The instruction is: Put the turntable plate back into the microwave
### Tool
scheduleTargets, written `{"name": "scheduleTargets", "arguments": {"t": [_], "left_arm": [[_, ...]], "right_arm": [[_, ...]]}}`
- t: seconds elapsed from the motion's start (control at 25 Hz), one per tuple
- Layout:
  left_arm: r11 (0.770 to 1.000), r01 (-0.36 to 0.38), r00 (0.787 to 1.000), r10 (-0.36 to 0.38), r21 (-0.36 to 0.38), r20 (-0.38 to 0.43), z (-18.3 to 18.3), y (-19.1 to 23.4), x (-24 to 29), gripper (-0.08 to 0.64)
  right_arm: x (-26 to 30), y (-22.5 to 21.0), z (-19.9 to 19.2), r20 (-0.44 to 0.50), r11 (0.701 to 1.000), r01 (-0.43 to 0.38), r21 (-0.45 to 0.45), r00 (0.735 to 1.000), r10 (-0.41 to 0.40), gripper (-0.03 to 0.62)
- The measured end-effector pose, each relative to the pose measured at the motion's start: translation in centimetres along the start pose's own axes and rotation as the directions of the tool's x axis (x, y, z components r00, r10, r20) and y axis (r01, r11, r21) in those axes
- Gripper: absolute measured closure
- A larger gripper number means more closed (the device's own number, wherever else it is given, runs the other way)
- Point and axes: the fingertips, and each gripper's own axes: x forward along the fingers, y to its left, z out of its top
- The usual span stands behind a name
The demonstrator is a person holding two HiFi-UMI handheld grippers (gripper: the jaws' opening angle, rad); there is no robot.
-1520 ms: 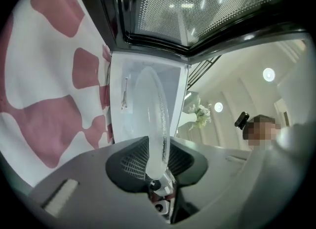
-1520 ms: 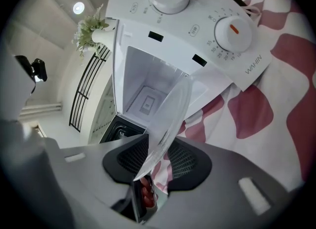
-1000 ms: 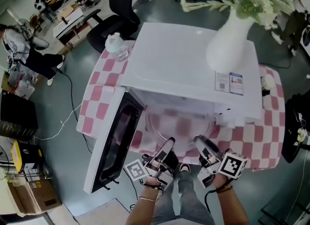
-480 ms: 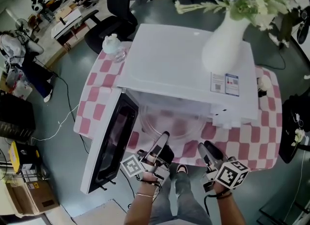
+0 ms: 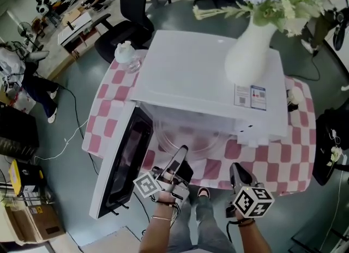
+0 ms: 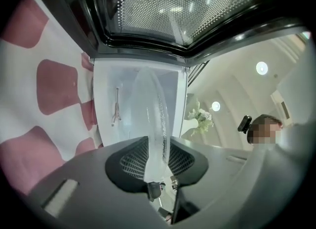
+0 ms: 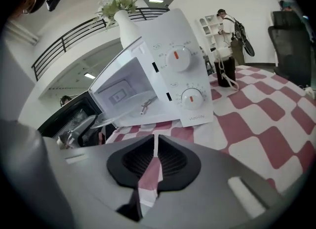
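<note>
The clear glass turntable plate (image 5: 188,134) lies partly inside the open white microwave (image 5: 207,77), its near rim sticking out of the cavity. My left gripper (image 5: 181,152) is shut on that rim; in the left gripper view the plate (image 6: 155,119) stands edge-on between the pads (image 6: 131,160). My right gripper (image 5: 235,170) hangs off the table's front edge, right of the plate and apart from it. Its jaws have just been closing and now stand together with nothing between them (image 7: 155,146). In the right gripper view the plate (image 7: 106,119) reaches into the cavity.
The microwave door (image 5: 122,159) hangs open to the left. A white vase (image 5: 248,50) with flowers stands on the microwave's top. A glass bottle (image 5: 126,53) sits at the pink checkered table's (image 5: 272,164) back left corner. Dials (image 7: 177,57) face the right gripper.
My right gripper has drawn back from the plate's rim toward the table's front edge and its jaws have gone from wide apart to together. The left gripper keeps its hold on the plate.
</note>
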Motion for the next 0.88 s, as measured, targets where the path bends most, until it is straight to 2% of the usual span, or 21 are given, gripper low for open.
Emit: {"name": "scheduleTargets", "arguments": {"t": [0.12, 0.28, 0.68, 0.88], "left_arm": [[1.000, 0.001, 1.000, -0.001, -0.005, 0.002, 0.0, -0.1, 0.2, 0.472], [1.000, -0.004, 1.000, 0.004, -0.008, 0.003, 0.1, 0.2, 0.5, 0.472], [1.000, -0.023, 1.000, 0.023, -0.007, -0.002, 0.6, 1.0, 1.7, 0.471], [0.999, -0.040, 0.999, 0.040, -0.006, -0.005, 0.7, 1.7, 2.5, 0.471]], "right_arm": [[-0.3, -0.8, -0.1, 0.005, 0.999, 0.051, 0.002, 0.999, -0.051, 0.581], [-0.7, -1.4, 0.2, 0.032, 0.996, 0.088, 0.009, 0.996, -0.088, 0.581], [-0.9, -2.2, -0.3, 0.037, 0.992, 0.125, 0.030, 0.991, -0.126, 0.581], [-0.9, -1.9, -0.3, 0.040, 0.991, 0.135, 0.004, 0.990, -0.135, 0.581]]}}
